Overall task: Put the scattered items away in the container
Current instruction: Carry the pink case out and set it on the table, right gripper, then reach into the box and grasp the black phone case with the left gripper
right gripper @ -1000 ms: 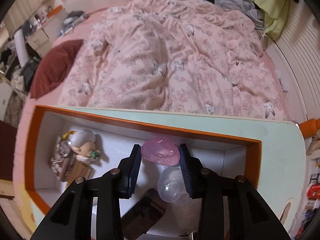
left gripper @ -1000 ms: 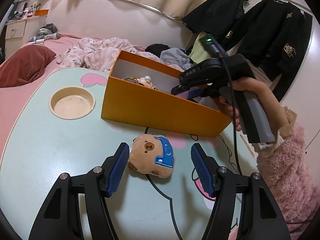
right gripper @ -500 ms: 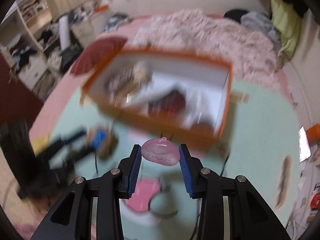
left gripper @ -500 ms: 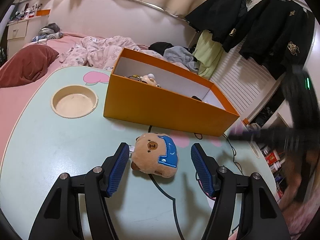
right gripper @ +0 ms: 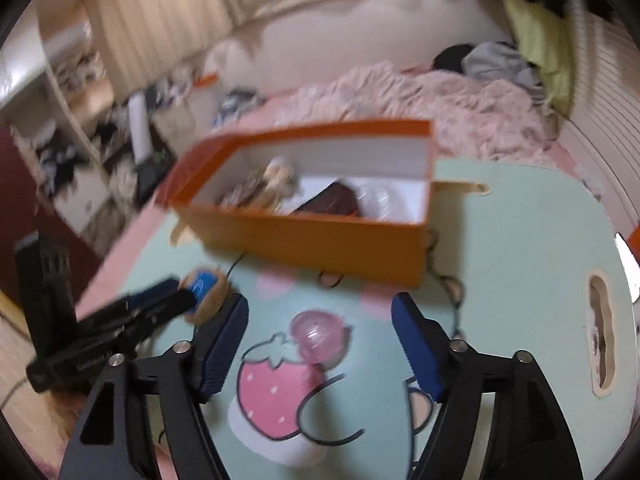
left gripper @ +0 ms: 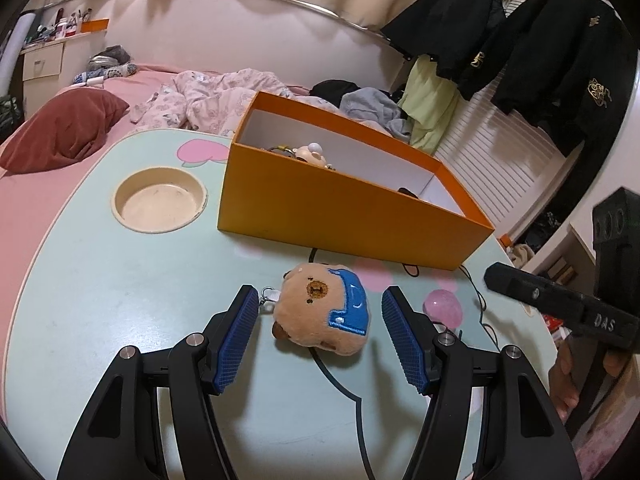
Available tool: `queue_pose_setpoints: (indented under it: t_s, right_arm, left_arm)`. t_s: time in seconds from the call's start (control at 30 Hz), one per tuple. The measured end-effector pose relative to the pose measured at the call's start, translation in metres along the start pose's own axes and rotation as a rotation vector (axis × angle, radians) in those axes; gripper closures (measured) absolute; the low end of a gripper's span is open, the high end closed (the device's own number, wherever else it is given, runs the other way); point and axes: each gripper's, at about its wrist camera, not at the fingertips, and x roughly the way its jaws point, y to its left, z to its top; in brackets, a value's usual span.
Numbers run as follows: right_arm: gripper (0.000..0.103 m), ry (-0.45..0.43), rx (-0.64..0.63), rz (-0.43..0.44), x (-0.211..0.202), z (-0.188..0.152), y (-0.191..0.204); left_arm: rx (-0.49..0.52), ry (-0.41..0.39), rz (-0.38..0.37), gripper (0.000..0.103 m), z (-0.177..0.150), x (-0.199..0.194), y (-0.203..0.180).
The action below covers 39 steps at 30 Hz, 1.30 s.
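Observation:
A brown plush bear head (left gripper: 322, 309) with a blue patch lies on the pale green table, between the wide-open fingers of my left gripper (left gripper: 316, 334), apart from both pads. A pink translucent ball (left gripper: 443, 307) lies on the table just right of the left gripper. In the blurred right wrist view the pink ball (right gripper: 316, 334) sits on the table between the open fingers of my right gripper (right gripper: 320, 344), untouched. The orange box (left gripper: 340, 204) stands behind, also in the right wrist view (right gripper: 316, 236), holding a small figurine (left gripper: 312, 153), a dark item and a clear one.
A round cream cup recess (left gripper: 160, 200) is sunk in the table (left gripper: 100, 300) at the left. A black cable (left gripper: 472, 280) runs over the table by the box. A bed with a pink quilt (left gripper: 208, 96) lies behind. Dark jackets (left gripper: 540, 48) hang at the right.
My right gripper pulled back from over the box with the pink ball, then opened; the ball now lies on the table. The left gripper stayed open around the plush.

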Motion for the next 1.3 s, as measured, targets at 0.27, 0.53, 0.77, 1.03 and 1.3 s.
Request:
queue_pose_setpoints:
  t_s: [0.27, 0.53, 0.77, 1.03, 1.3]
  right_arm:
    - [0.028, -0.033, 0.053, -0.006, 0.006, -0.017, -0.027]
    - [0.028, -0.050, 0.048, 0.019, 0.003, -0.022, -0.029]
    - [0.028, -0.064, 0.076, 0.031, 0.000, -0.023, -0.036]
    - [0.026, -0.076, 0.081, 0.043, -0.003, -0.025, -0.037]
    - [0.025, -0.071, 0.083, 0.047, -0.002, -0.026, -0.036]
  left_arm:
    - [0.035, 0.010, 0.035, 0.038, 0.005, 0.002, -0.007]
    - [0.231, 0.031, 0.109, 0.038, 0.083, 0.000, -0.078]
    - [0.377, 0.386, 0.111, 0.041, 0.127, 0.090, -0.116]
    - [0.403, 0.573, 0.182, 0.059, 0.113, 0.159, -0.109]
    - [0.333, 0.547, 0.107, 0.073, 0.123, 0.151, -0.099]
